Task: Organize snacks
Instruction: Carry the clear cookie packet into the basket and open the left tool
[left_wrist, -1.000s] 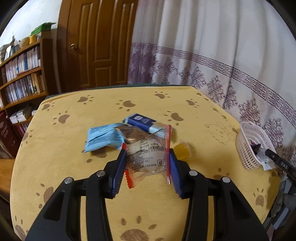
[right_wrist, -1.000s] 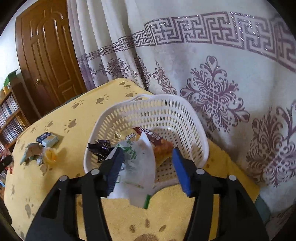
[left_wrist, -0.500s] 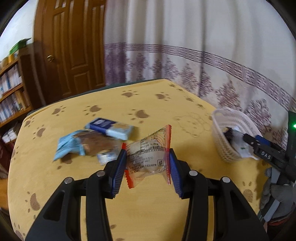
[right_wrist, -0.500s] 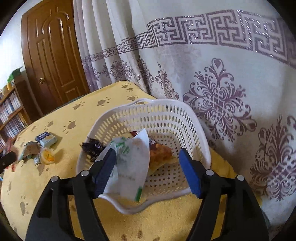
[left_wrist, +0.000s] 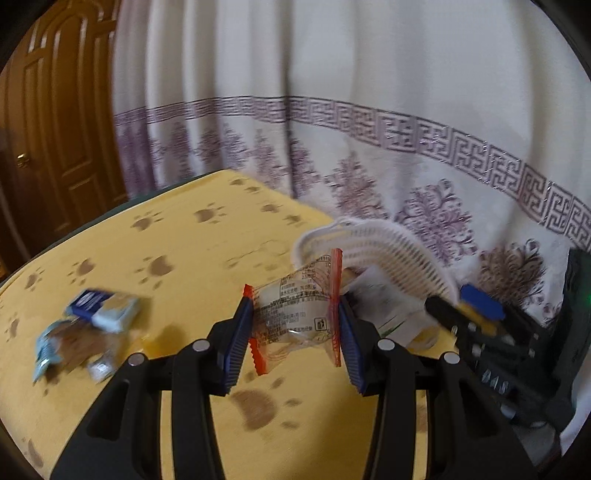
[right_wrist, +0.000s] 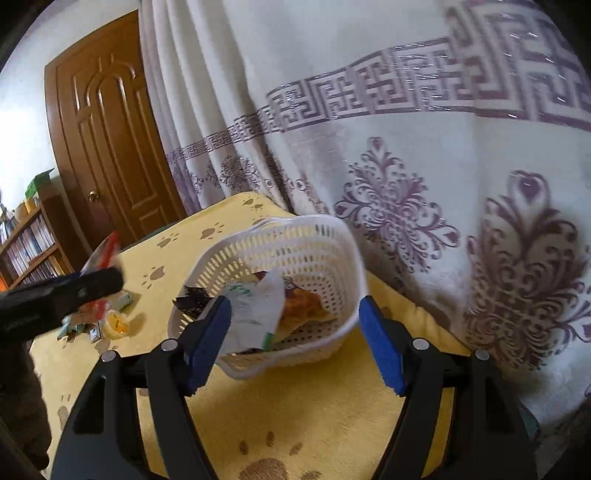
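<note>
Your left gripper (left_wrist: 295, 325), jaws pinching the clear red-edged snack packet (left_wrist: 297, 314), needs carrying over the white basket (right_wrist: 295, 254); right gripper (right_wrist: 295, 345) jaws spread, empty.

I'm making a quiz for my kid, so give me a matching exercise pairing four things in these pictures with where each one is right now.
Things:
1. clear red-edged snack packet
2. white-and-green paper packet
3. small yellow jelly cup
4. white perforated plastic basket

Places:
A. loose on the yellow paw-print tablecloth, beside the snack pile
B. pinched in the left claw
C. leaning over the basket's near rim
D. standing by the curtain, ahead of the open right claw

Pairs: 1-B, 2-C, 3-A, 4-D
</note>
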